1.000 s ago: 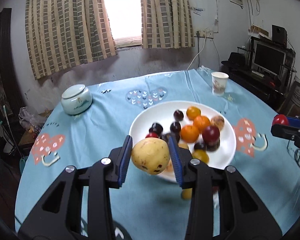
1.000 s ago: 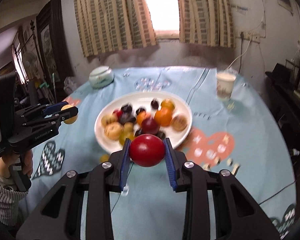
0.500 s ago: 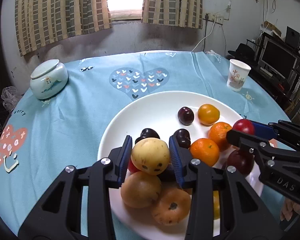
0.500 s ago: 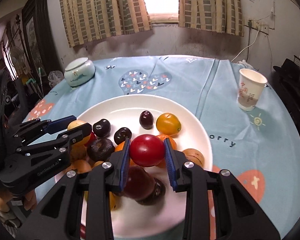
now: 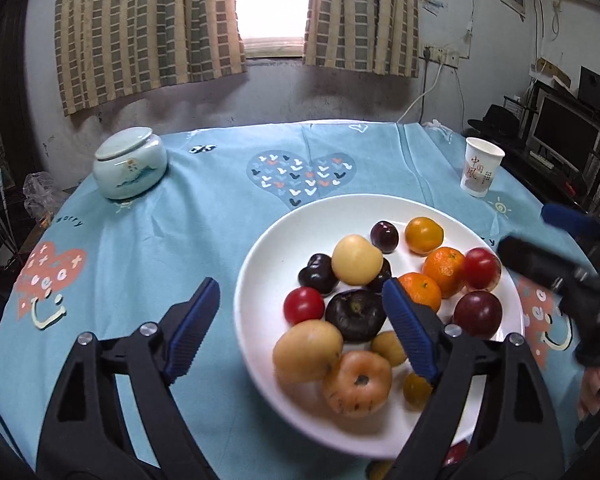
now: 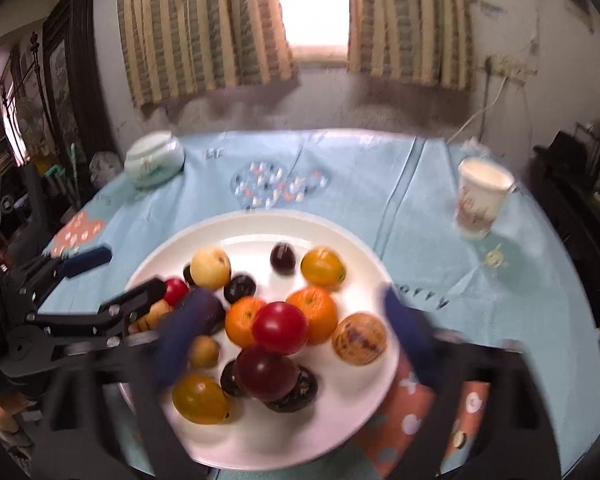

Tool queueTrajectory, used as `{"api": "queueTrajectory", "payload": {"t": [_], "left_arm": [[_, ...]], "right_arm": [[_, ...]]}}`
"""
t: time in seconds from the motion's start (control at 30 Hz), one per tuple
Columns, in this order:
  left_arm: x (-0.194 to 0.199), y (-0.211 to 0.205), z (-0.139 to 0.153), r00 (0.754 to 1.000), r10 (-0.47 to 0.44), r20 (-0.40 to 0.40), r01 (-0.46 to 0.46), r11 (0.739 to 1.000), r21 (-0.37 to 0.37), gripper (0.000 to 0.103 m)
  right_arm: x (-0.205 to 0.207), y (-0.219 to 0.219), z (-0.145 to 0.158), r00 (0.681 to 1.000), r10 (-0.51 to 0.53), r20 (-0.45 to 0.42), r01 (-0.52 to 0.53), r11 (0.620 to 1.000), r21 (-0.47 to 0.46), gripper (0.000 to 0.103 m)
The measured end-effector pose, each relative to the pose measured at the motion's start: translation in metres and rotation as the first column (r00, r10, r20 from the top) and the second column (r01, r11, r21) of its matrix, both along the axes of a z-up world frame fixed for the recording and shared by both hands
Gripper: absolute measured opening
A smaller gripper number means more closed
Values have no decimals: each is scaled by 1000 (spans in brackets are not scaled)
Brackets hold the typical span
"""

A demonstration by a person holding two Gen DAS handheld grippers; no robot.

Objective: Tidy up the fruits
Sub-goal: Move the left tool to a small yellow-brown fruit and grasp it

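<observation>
A white plate (image 5: 300, 224) on the blue tablecloth holds several fruits. A pale yellow fruit (image 5: 357, 259) lies on dark plums near the plate's middle. A red fruit (image 6: 280, 327) rests on two oranges (image 6: 314, 312). My left gripper (image 5: 302, 330) is open and empty over the plate's near left rim. My right gripper (image 6: 296, 334) is open, empty and blurred, with the red fruit between its fingers; it shows at the right edge of the left wrist view (image 5: 556, 240). The plate also shows in the right wrist view (image 6: 252, 228).
A lidded celadon jar (image 5: 130, 168) stands at the back left of the table. A paper cup (image 5: 482, 172) stands at the back right. A small fruit (image 5: 456, 452) lies on the cloth by the plate's near rim. Shelves and a monitor stand beyond the table's right edge.
Both grippers have opened. The yellow fruit left my left gripper and lies on the plate; the red fruit left my right gripper and rests on the oranges. Both grippers pulled back slightly.
</observation>
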State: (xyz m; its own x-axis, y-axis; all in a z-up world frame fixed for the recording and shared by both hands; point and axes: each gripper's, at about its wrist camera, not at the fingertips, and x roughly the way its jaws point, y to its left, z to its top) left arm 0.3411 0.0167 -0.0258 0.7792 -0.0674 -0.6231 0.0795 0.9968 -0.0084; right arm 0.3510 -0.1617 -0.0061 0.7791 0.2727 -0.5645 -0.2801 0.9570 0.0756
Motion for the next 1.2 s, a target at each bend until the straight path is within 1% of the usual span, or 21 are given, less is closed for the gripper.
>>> {"api": "queueTrajectory", "payload": {"t": [0.07,0.13,0.23,0.33,0.43,0.53,0.63,0.83,0.9,1.0,1.03,1.13,1.17,1.2], "left_arm": [[-10,6,1,1000,17,1,-17,1000,-10,88],[-23,13,-3,1000,24,-11,-24,999,-23,87],[-44,21,-13,999,14,-45,-16,999,-44,87],[-65,16,-22,998,-16,-54,16,1000,-7,88],[-84,7,-30,996,-66,-58,68,997,32,88],[-95,0,-37,993,-96,-67,99,994,42,88],[-95,-5,-43,990,-117,-82,120,992,40,88],[-90,-13,-54,982,-149,-119,155,987,39,88],[-85,-16,-61,977,-156,-147,165,985,50,92],[-84,-10,-61,980,-136,-146,144,989,44,96],[-84,-6,-60,982,-121,-143,130,990,53,98],[-85,14,-50,994,-5,-114,18,993,115,97],[-87,23,-46,994,20,-106,-9,995,103,96],[-90,30,-43,995,21,-101,-14,997,71,96]], "right_arm": [[-6,-2,8,1000,4,12,-4,1000,8,102],[-21,-10,18,999,7,43,-10,998,66,102],[-40,-19,25,998,34,43,-40,990,136,102],[-65,-26,19,998,42,41,-48,985,164,102],[-88,-32,5,998,53,13,-55,982,182,102],[-106,-34,-11,998,53,-20,-49,985,166,102],[-114,-34,-18,997,53,-48,-45,988,148,102],[-114,-34,-26,996,46,-74,-35,989,145,102],[-112,-33,-29,995,47,-89,-34,990,137,102],[-111,-31,-33,993,47,-105,-33,991,127,102],[-111,-31,-33,993,47,-108,-34,992,123,102],[-111,-30,-35,993,40,-113,-27,993,115,102],[-110,-30,-35,993,40,-114,-26,993,116,102],[-110,-31,-36,993,40,-113,-27,993,119,102]]}}
